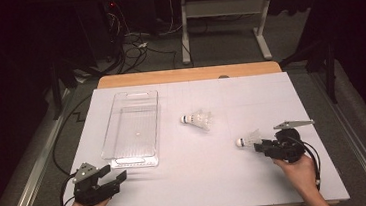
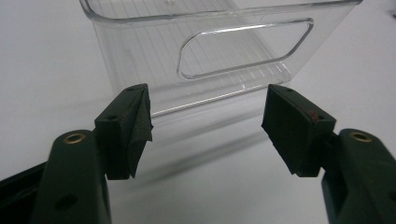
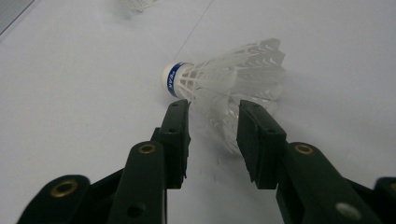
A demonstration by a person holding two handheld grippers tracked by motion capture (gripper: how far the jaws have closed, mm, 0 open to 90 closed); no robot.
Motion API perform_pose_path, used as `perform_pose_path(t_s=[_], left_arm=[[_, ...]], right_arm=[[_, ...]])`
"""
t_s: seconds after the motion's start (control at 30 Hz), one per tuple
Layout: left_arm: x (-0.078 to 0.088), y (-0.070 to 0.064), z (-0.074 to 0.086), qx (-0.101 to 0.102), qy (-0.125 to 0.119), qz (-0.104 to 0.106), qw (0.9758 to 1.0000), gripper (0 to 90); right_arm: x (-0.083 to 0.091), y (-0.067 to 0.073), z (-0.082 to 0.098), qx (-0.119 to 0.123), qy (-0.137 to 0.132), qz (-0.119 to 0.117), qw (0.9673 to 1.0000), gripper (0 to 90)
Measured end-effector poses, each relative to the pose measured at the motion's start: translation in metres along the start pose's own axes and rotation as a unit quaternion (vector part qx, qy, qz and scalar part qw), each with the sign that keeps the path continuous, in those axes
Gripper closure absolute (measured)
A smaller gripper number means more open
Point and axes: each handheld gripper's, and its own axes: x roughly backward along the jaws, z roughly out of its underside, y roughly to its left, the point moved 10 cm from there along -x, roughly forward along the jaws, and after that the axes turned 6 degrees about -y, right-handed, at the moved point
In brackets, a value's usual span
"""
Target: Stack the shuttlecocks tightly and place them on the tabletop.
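High view: the near shuttlecock (image 1: 248, 139) lies at the right gripper (image 1: 263, 147), well clear of the worktop (image 1: 203, 181) edge, with the bin (image 1: 132, 130) far left. Left gripper (image 2: 205, 123) view: fingers wide, empty. Right gripper view: fingers (image 3: 175, 135) narrow around the light, crushable skirt, looking not quite clamped; a gentle pinch should do.

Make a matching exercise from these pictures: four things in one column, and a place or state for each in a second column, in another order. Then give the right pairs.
Things:
1. clear bin
2. near shuttlecock
3. far shuttlecock
4. left gripper

Places or states:
A. lies alone near the middle of the table
B. jaws wide open, nothing between them
C. stands on the left part of the table, nothing inside
D. lies on its side, skirt between the jaws of the right gripper

Pairs: 1-C, 2-D, 3-A, 4-B
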Motion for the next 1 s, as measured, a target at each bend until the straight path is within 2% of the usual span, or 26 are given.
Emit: perform_pose_path(t_s=[0.7,1.0], left_arm=[[0.0,0.0,0.0,-0.001,-0.001,-0.001,1.0,33.4],[0.0,0.0,0.0,0.0,-0.001,-0.001,1.0,33.4]], right_arm=[[-0.006,0.011,0.0,0.02,0.005,-0.031,0.9993,85.4],[-0.006,0.014,0.001,0.023,0.007,-0.042,0.9988,90.0]])
